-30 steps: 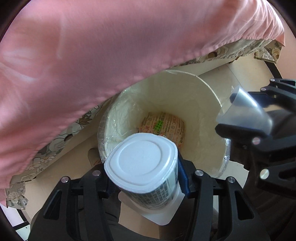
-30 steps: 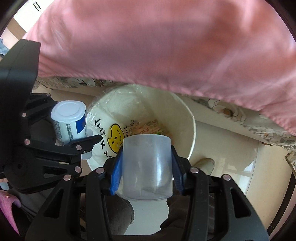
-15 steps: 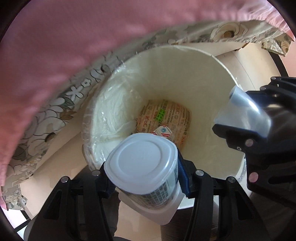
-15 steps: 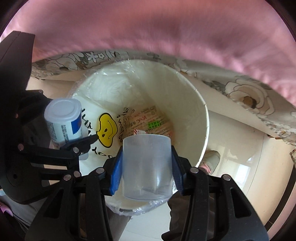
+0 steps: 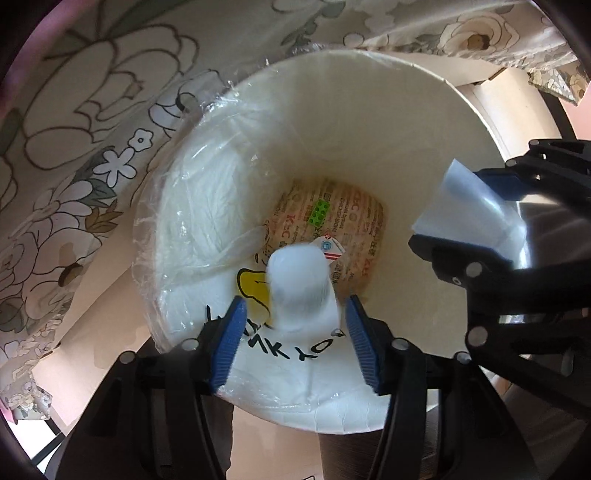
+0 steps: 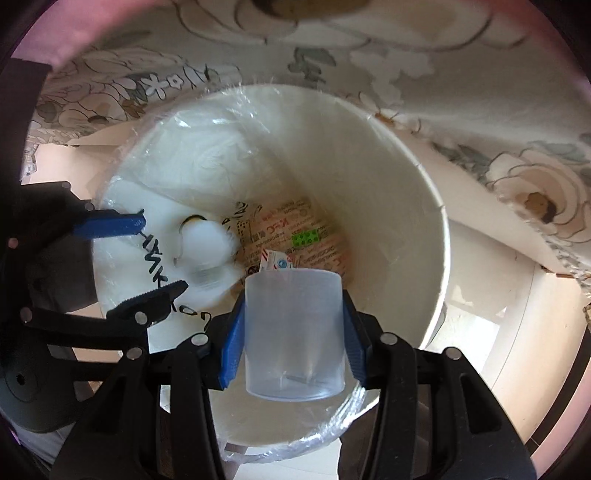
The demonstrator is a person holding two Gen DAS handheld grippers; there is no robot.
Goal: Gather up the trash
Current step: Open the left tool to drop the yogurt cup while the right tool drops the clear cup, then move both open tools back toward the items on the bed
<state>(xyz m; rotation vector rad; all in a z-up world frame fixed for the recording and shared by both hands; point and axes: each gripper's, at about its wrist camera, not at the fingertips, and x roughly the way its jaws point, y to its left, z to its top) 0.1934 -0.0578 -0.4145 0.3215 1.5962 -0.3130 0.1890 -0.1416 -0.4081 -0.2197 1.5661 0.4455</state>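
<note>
Home: floral tablecloth (image 5: 85, 155), lined waste bin (image 5: 399, 122), tiled floor (image 6: 517, 350).

Flowery tablecloth (image 5: 92, 155) hangs down just beside everything, pink cloth (image 6: 62, 33) over it, and pale glossy floor (image 6: 517, 362) underneath.

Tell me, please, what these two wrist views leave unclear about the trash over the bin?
- White cup, left wrist view: motion-blurred between the open left gripper; its label is unreadable.
- Clear cup, left wrist view: partly hidden by the right gripper.
- Bin floor, both views: covered by a printed wrapper.
</note>
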